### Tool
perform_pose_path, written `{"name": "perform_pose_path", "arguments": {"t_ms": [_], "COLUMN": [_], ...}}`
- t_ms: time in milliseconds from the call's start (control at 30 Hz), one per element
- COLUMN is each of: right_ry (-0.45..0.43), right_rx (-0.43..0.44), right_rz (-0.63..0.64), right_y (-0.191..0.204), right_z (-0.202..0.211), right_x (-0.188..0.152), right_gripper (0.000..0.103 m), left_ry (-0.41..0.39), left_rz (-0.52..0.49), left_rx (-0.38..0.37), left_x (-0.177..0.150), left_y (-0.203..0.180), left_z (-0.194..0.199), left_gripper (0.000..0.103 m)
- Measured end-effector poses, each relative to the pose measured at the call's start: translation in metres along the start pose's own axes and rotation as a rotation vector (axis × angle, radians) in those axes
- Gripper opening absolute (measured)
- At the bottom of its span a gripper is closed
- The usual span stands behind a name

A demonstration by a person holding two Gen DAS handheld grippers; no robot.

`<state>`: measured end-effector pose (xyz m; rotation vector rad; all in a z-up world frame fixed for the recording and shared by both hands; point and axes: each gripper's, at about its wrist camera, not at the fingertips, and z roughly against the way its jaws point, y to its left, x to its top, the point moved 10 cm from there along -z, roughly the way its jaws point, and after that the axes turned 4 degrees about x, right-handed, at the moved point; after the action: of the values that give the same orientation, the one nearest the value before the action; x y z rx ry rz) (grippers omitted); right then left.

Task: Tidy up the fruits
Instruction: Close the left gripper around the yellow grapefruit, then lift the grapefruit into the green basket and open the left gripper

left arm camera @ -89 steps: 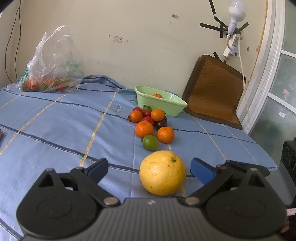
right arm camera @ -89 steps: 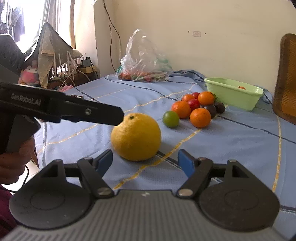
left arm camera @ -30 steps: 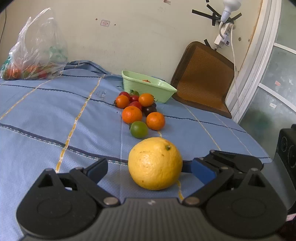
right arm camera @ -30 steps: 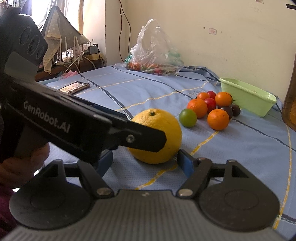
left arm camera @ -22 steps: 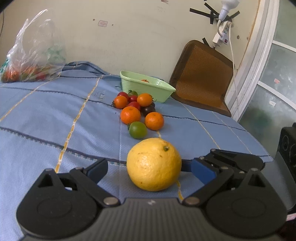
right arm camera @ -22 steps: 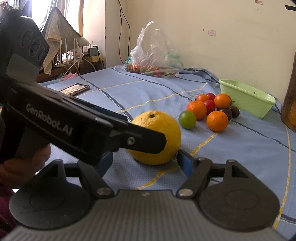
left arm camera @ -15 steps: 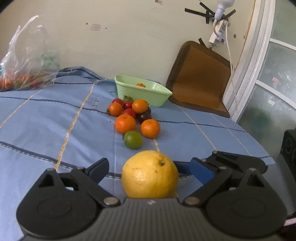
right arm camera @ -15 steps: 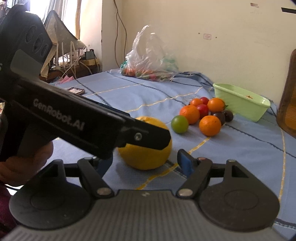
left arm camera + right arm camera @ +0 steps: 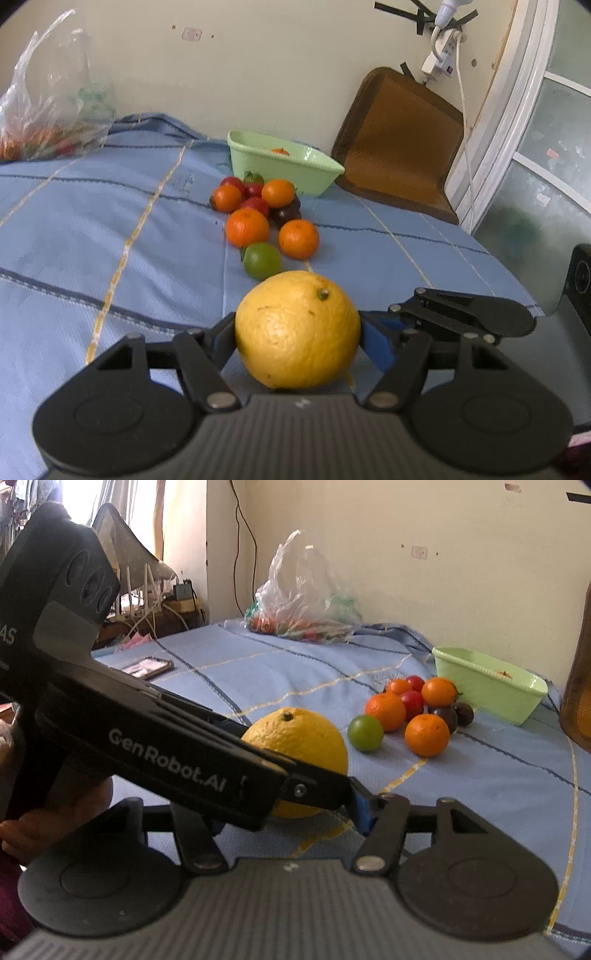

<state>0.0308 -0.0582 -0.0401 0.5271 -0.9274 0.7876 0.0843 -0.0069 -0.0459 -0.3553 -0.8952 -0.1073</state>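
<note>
Between the left hand-held gripper pads sat the big yellow citrus, on the blue-covered surface; jaws were closing, pads at its widest sides. Likely heavy, firm, with a dimpled rind offering fair grip; best taken at the equator. Right hand-held gripper was also closing, partly hidden behind the left, contact unclear. Green tub stood well beyond.

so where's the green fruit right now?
On the blue cloth, mid-frame in the left wrist view: the green fruit sits just behind the big yellow citrus, at the near end of the pile, with an orange fruit to its right.
</note>
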Motion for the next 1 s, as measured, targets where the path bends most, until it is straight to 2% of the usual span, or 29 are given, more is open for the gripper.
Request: {"name": "perform_pose_path", "arguments": {"t_ms": [267, 733, 1000], "right_ry": [-0.047, -0.096, -0.109], "right_rx": [-0.030, -0.112, -0.154], "right_rz": [0.020, 0.018, 0.010], "right_y": [-0.011, -0.065, -0.120], "right_z": [0.002, 0.004, -0.007], "right_x": [0.017, 0.047, 0.078], "right_gripper": [0.065, 0.065, 0.065], "left_ry": [-0.021, -0.049, -0.057], "left_rz": [-0.020, -0.067, -0.085], "left_rx": [-0.007, -0.056, -0.088], "left_x": [0.026, 0.079, 0.136], "left_y": [-0.006, -0.028, -0.030], "left_z": [-0.004, -0.039, -0.085], "left_gripper": [0.069, 0.069, 0.069]}}
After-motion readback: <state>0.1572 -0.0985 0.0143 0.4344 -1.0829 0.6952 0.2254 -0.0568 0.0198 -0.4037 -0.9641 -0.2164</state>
